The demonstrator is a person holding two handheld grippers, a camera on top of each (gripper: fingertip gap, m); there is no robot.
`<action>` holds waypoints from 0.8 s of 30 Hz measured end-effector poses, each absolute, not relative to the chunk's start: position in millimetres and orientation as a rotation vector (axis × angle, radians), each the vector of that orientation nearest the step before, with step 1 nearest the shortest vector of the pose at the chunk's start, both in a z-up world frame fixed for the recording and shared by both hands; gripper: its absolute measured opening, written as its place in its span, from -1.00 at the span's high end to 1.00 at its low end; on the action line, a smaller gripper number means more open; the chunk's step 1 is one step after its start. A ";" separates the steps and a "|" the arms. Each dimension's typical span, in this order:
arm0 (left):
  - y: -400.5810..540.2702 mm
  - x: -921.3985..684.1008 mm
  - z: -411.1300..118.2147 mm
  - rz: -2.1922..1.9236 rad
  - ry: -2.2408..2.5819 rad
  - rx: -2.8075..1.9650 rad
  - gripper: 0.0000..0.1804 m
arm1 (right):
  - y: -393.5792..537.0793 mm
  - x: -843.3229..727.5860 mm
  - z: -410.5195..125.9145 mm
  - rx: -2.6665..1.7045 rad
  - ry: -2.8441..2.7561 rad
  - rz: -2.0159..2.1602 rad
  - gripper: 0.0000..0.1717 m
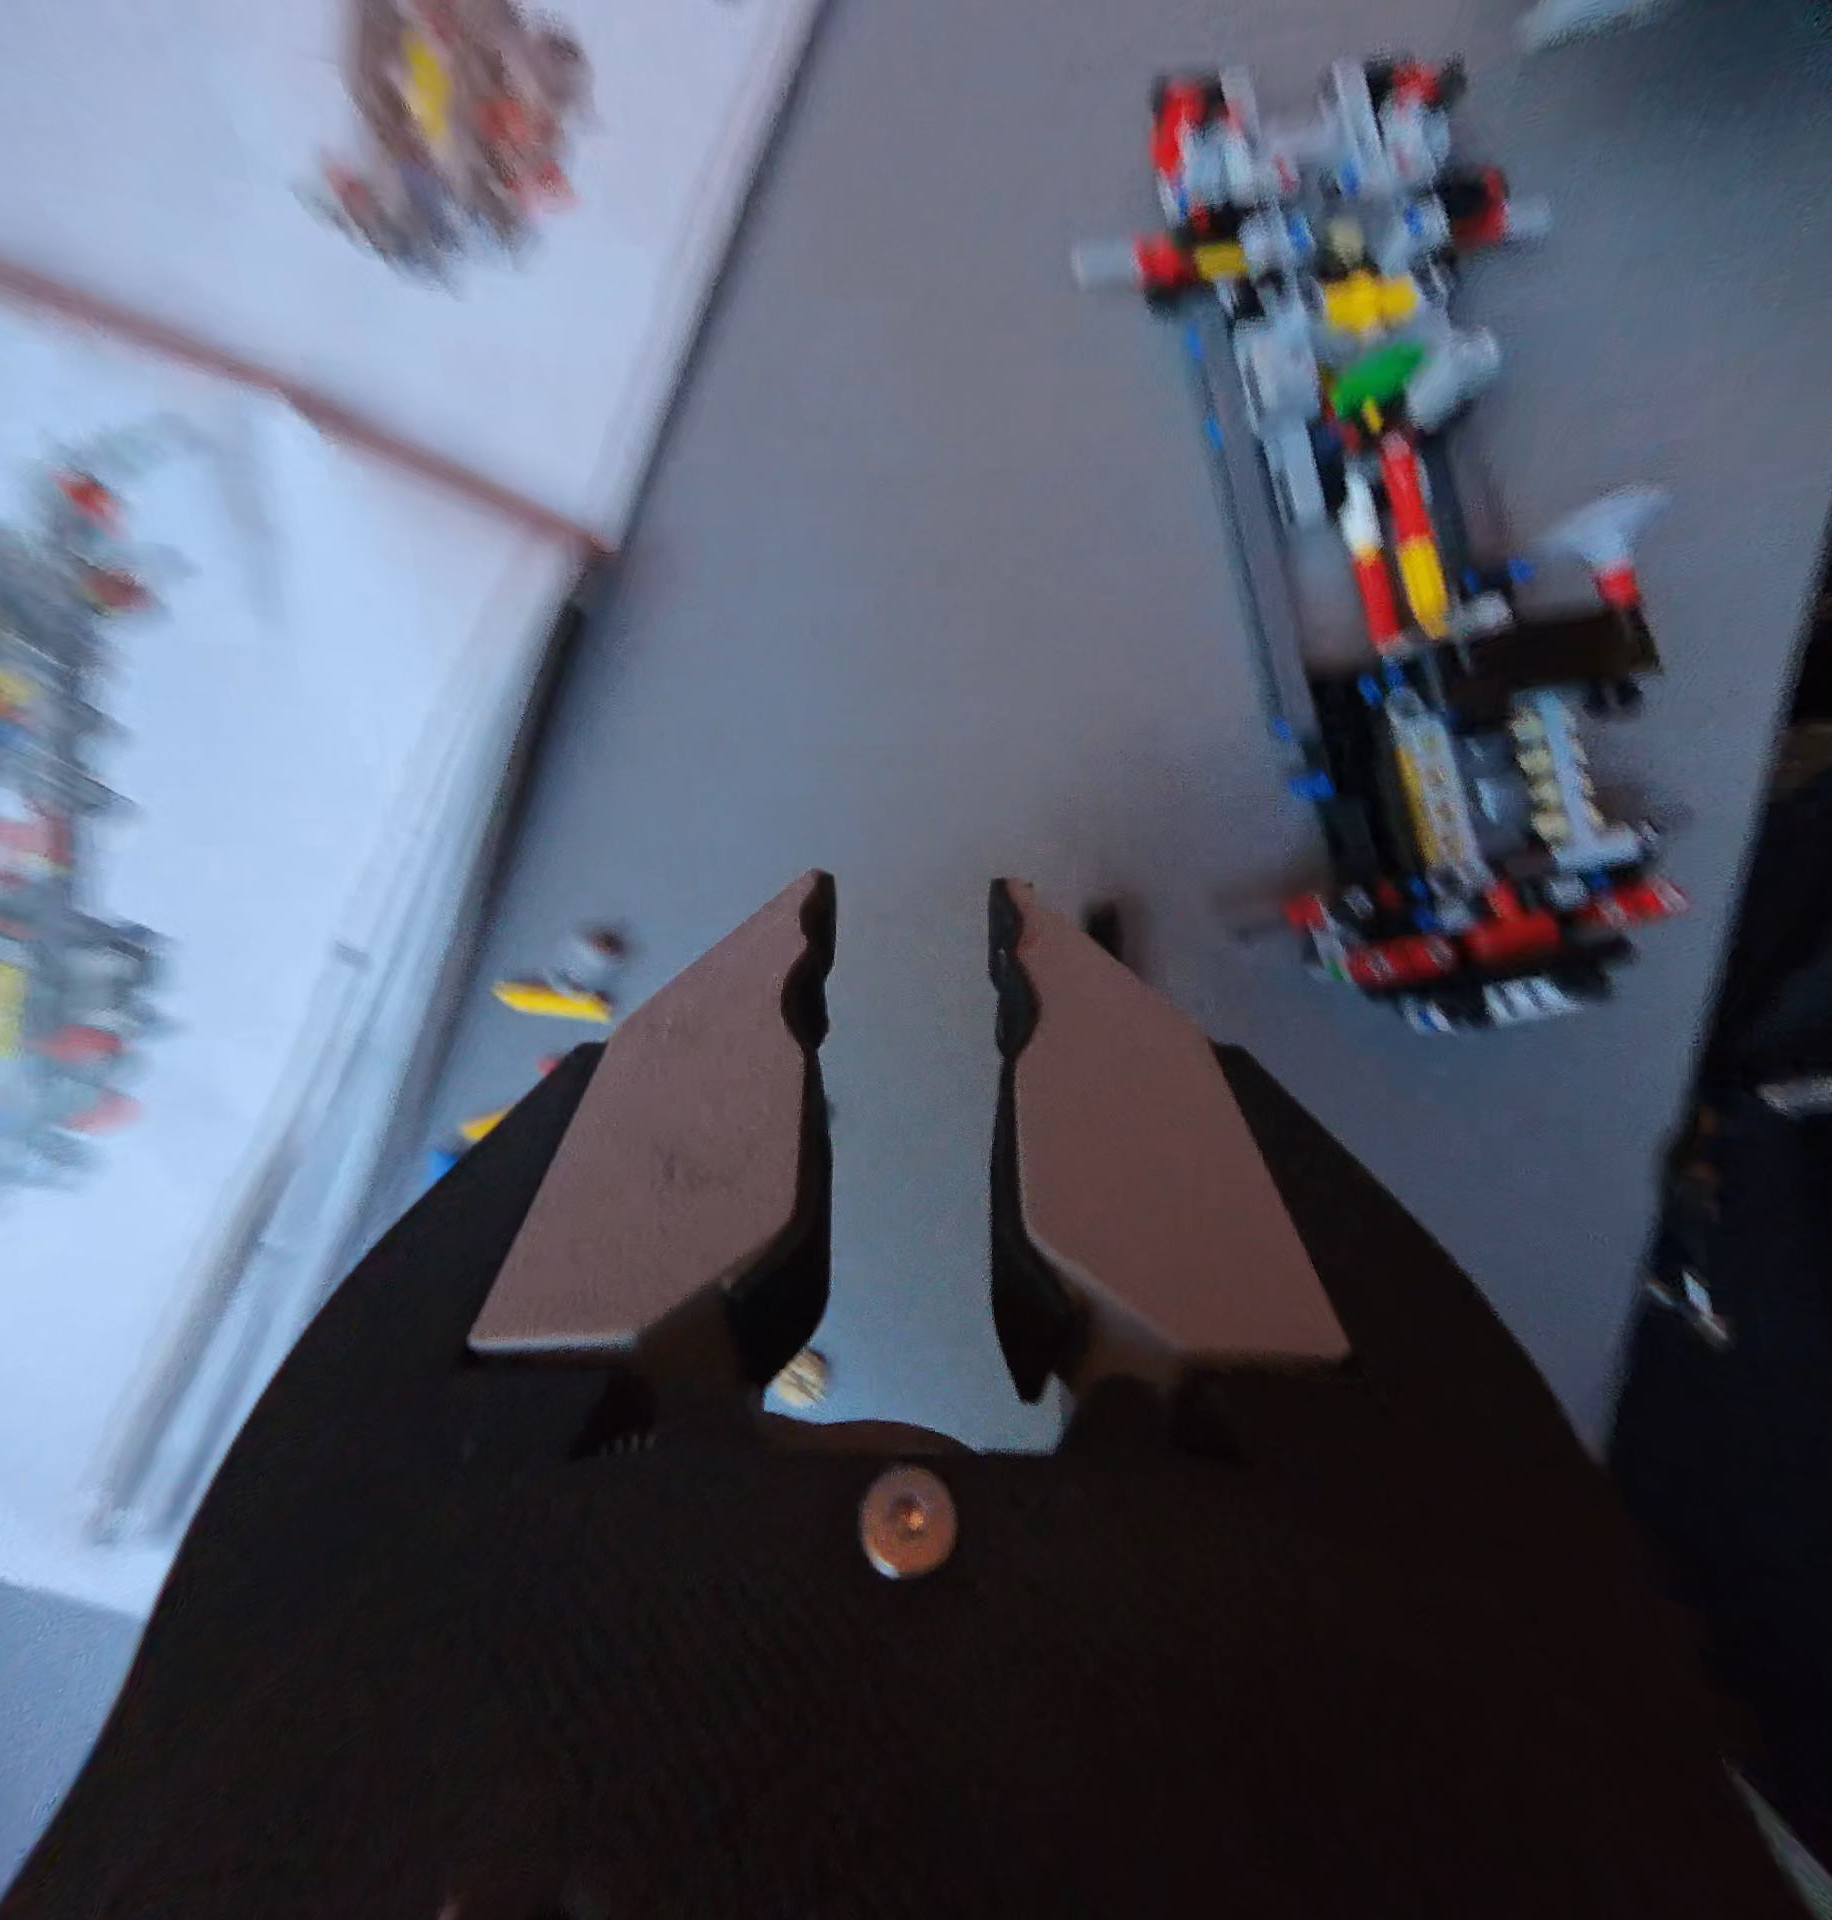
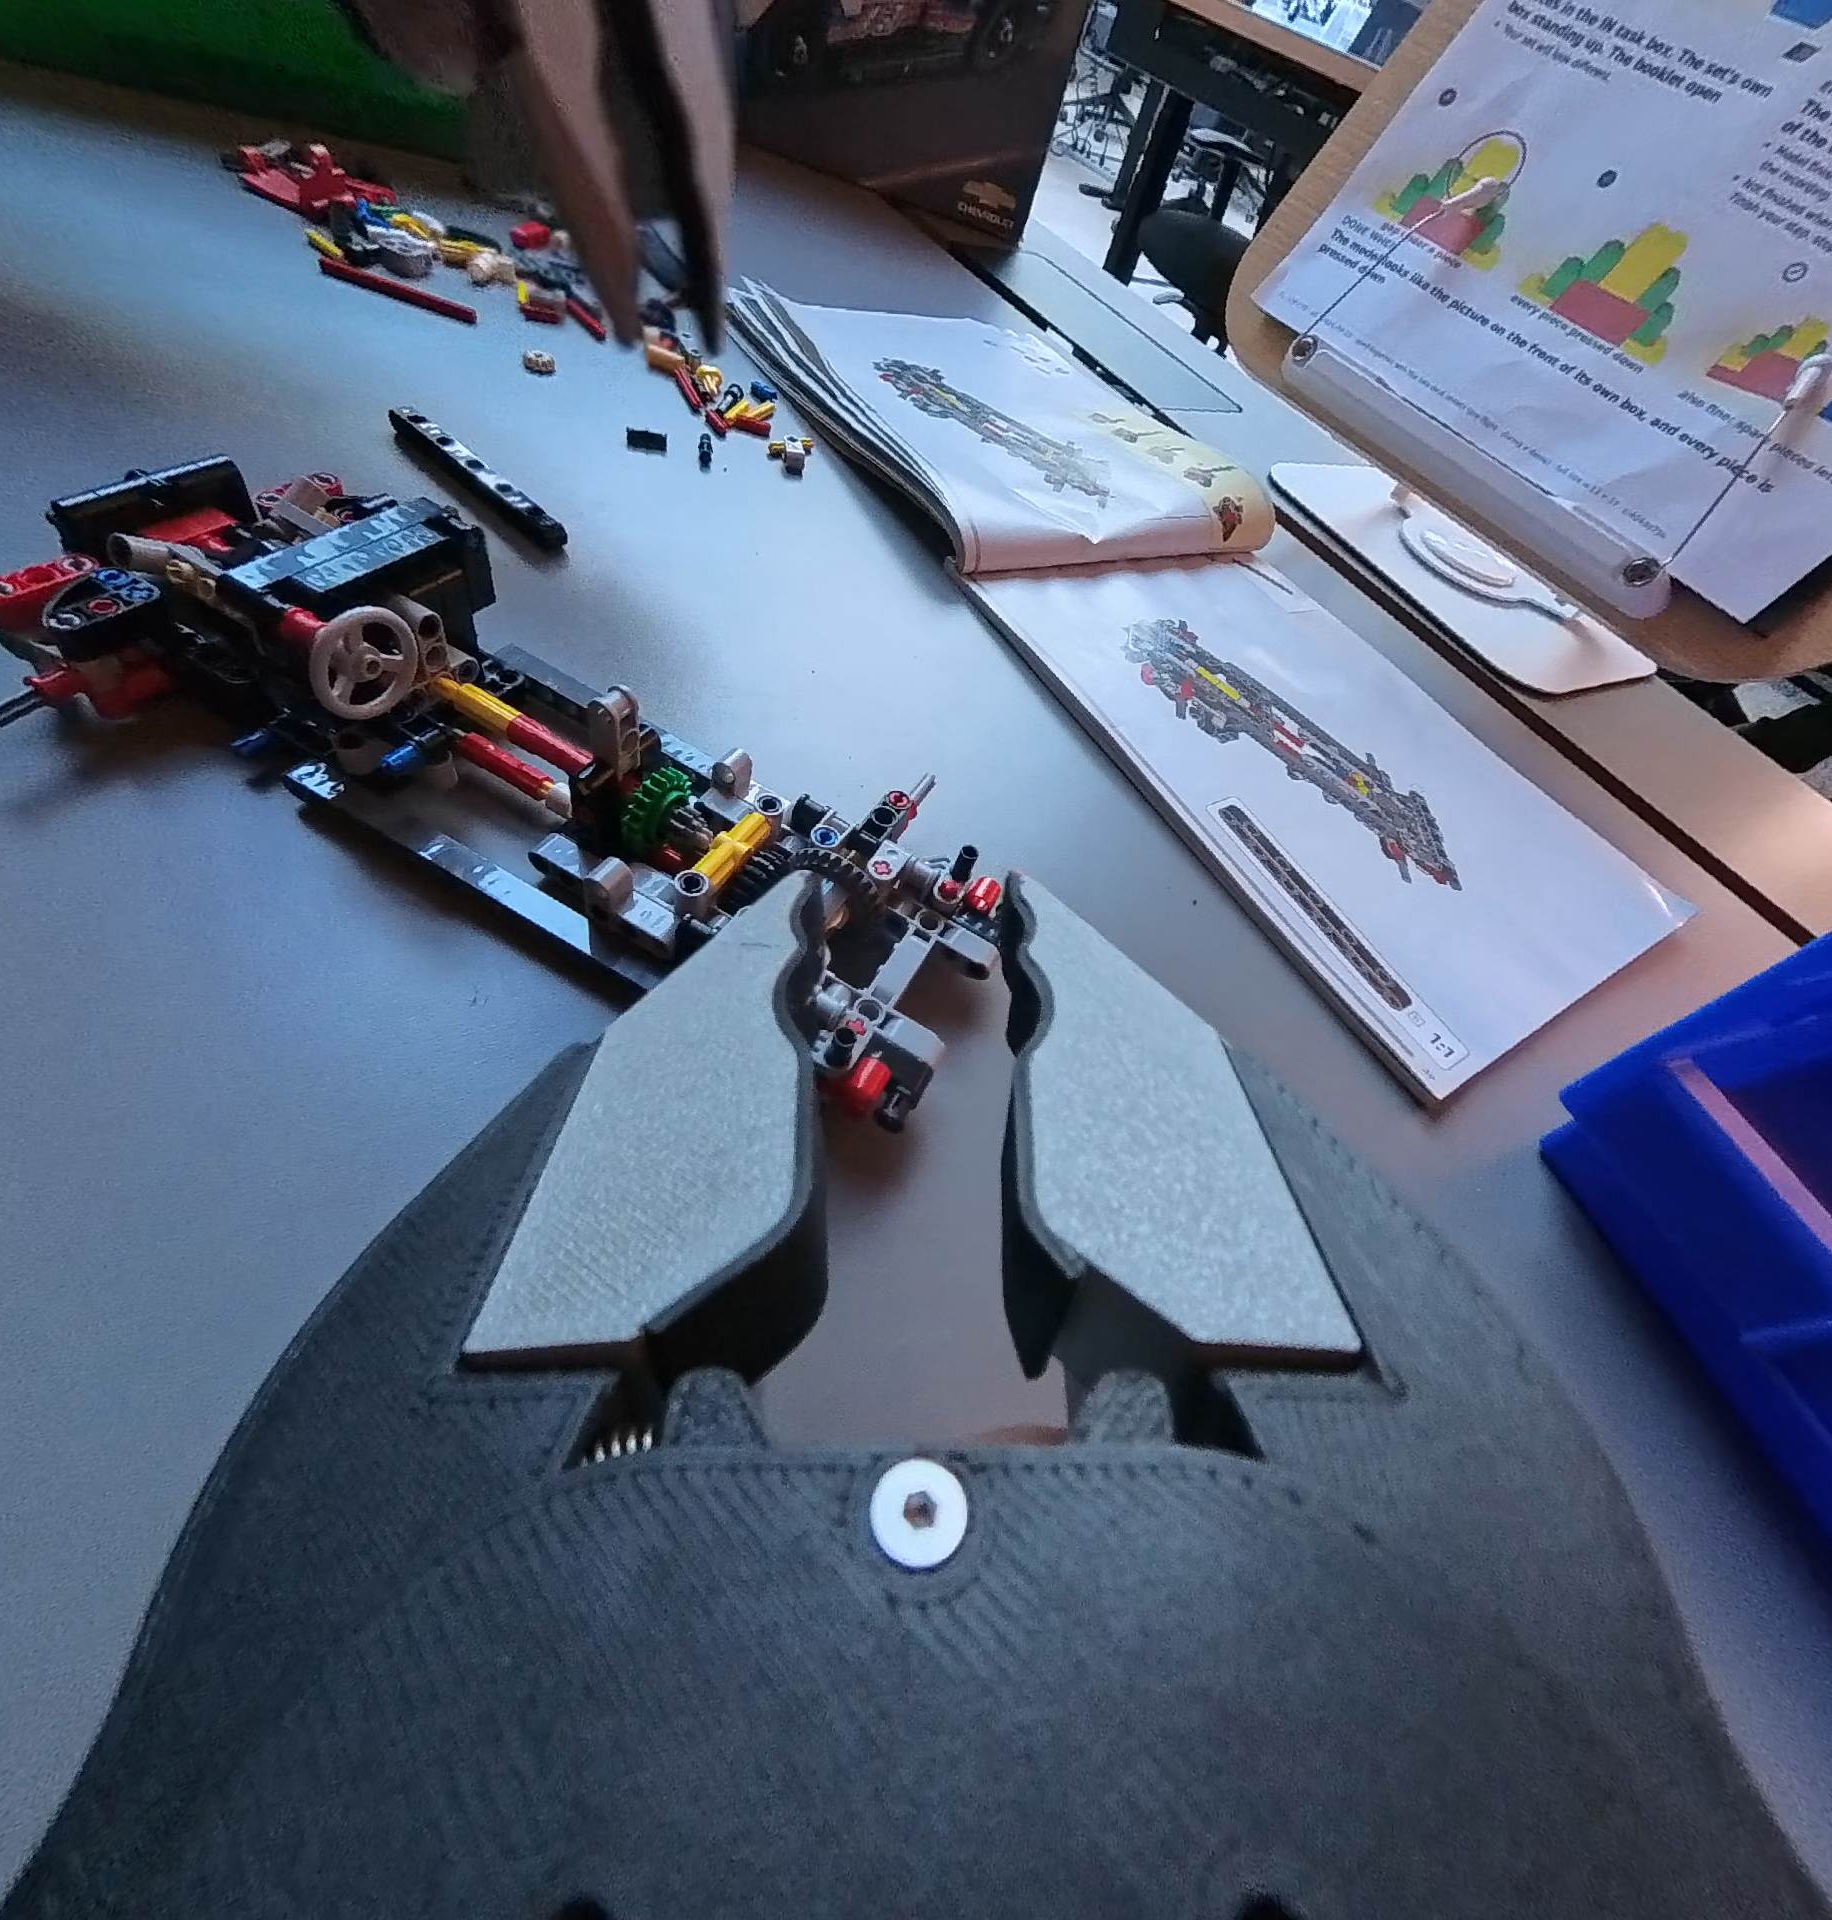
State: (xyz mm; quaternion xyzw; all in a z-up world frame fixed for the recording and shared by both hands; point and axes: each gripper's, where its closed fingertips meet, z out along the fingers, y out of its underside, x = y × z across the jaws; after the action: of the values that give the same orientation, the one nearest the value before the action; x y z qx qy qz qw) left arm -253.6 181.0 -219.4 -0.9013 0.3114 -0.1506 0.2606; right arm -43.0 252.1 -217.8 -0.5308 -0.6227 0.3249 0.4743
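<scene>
A: Left tool (image 1: pixel 912 914) — fingers parted to a narrow gap, only bare grey desk (image 1: pixel 891 520) between them; nothing held. Raised above the desk, blurred. Nearest: small yellow piece (image 1: pixel 553 997) lying beside the left finger, small black piece (image 1: pixel 1104 920) just past the right finger

B: Right tool (image 2: pixel 907 914) — fingers parted, low over the desk, straddling the grey front frame (image 2: pixel 891 987) of the brick-built chassis (image 2: pixel 372 675); a gap visible between the right fingertip (image 2: pixel 1026 935) and the frame; contact on the left side not determinable. Not gripped

A: Chassis — lying flat on the desk, long axis running away from the right tool toward the upper left in the right wrist view; green gear (image 2: pixel 654 816) mid-length, tan wheel (image 2: pixel 363 660) farther back. In the left wrist view, well to the right of the left tool

B: Surroundings — open instruction booklet (image 2: pixel 1255 727) to the right of the chassis; loose black beam (image 2: pixel 476 476) beyond it; scattered small parts (image 2: pixel 455 249) at the far side, beneath the left tool as seen from the right wrist view; blue bin (image 2: pixel 1743 1195) at the right edge; printed sheet on a wooden stand (image 2: pixel 1577 239) behind the booklet; dark cardboard box (image 2: pixel 912 114) at the back
</scene>
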 end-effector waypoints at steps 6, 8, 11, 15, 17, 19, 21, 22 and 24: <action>238.1 -244.1 -204.0 -0.297 0.853 -2.368 0.68 | 255.4 -40.7 -216.6 -1.302 -1.501 0.779 0.65; 235.8 -242.1 -206.5 -0.299 0.859 -2.351 0.67 | 255.9 -39.3 -215.2 -1.301 -1.491 0.784 0.65; 225.2 -247.2 -216.7 -0.316 0.812 -2.334 0.66 | 254.9 -39.6 -216.0 -1.299 -1.501 0.783 0.65; 202.1 -254.0 -235.2 -0.398 0.728 -2.301 0.65 | 253.1 -42.2 -223.3 -1.296 -1.549 0.736 0.65; 189.9 -257.2 -241.6 -0.421 0.687 -2.284 0.63 | 253.3 -42.9 -224.7 -1.295 -1.557 0.727 0.65; 177.0 -256.6 -244.1 -0.445 0.673 -2.258 0.60 | 255.3 -42.7 -223.5 -1.306 -1.544 0.742 0.65; 165.7 -255.5 -245.4 -0.435 0.688 -2.228 0.59 | 258.4 -42.3 -221.4 -1.315 -1.524 0.756 0.65; 160.6 -254.5 -245.8 -0.423 0.704 -2.212 0.58 | 260.3 -42.2 -220.9 -1.320 -1.516 0.758 0.65; 152.3 -251.5 -246.5 -0.393 0.743 -2.173 0.58 | 264.2 -42.2 -220.9 -1.331 -1.505 0.752 0.65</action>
State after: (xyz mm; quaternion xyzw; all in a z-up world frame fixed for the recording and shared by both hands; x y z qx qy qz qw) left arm -251.5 152.3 -246.5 -0.8569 0.2931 -0.1551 0.3946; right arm -42.2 264.2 -220.9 -0.5451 -0.6164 0.3079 0.4776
